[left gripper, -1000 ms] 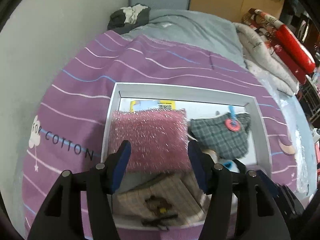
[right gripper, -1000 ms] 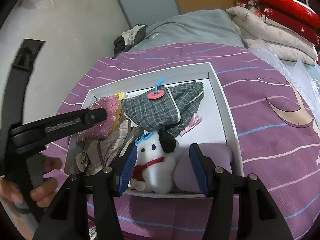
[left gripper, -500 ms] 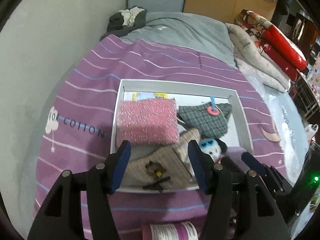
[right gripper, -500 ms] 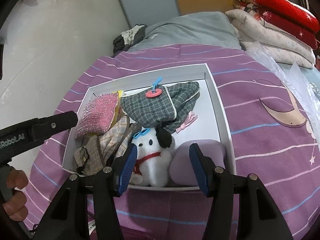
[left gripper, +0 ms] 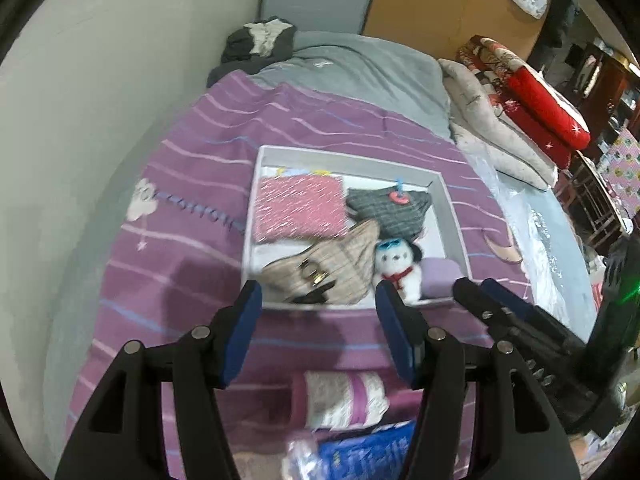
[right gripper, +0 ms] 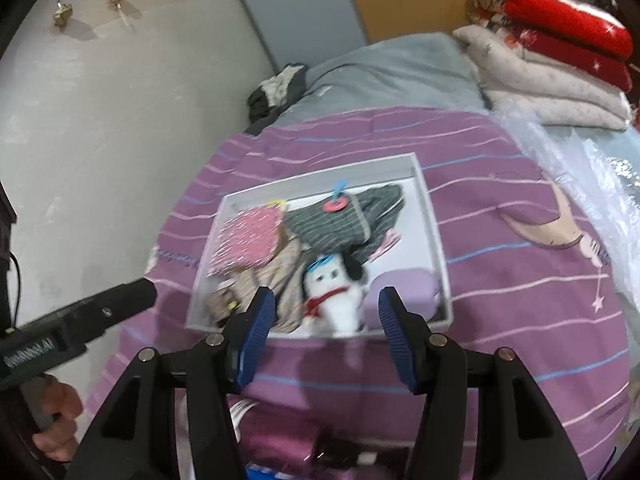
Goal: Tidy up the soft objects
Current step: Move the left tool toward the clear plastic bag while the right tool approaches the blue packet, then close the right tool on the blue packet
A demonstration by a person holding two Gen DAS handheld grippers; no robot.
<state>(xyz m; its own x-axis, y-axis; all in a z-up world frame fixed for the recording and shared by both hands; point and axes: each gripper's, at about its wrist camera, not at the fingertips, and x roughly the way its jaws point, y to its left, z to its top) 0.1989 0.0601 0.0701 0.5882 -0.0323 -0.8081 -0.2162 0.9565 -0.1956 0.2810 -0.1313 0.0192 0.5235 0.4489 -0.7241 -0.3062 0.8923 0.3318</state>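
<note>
I see the white tray (left gripper: pixel 451 216) on the purple striped bedspread (left gripper: pixel 200 152), with the soft things lying inside it. The pink glittery pad (left gripper: pixel 300 208) sits in its far-left corner, the green plaid cloth (left gripper: pixel 386 212) just beside it on the right. Nearer me in the tray lie the beige checked pouch (left gripper: pixel 340 264), the white plush dog (left gripper: pixel 398 266) and a lilac cushion (left gripper: pixel 440 274). My left gripper (left gripper: pixel 320 312) hangs short of the tray's near wall, jaws apart and empty. My right gripper (right gripper: pixel 326 332) is likewise spread wide, holding nothing; motion blur softens the tray's contents, so finer detail escapes me
</note>
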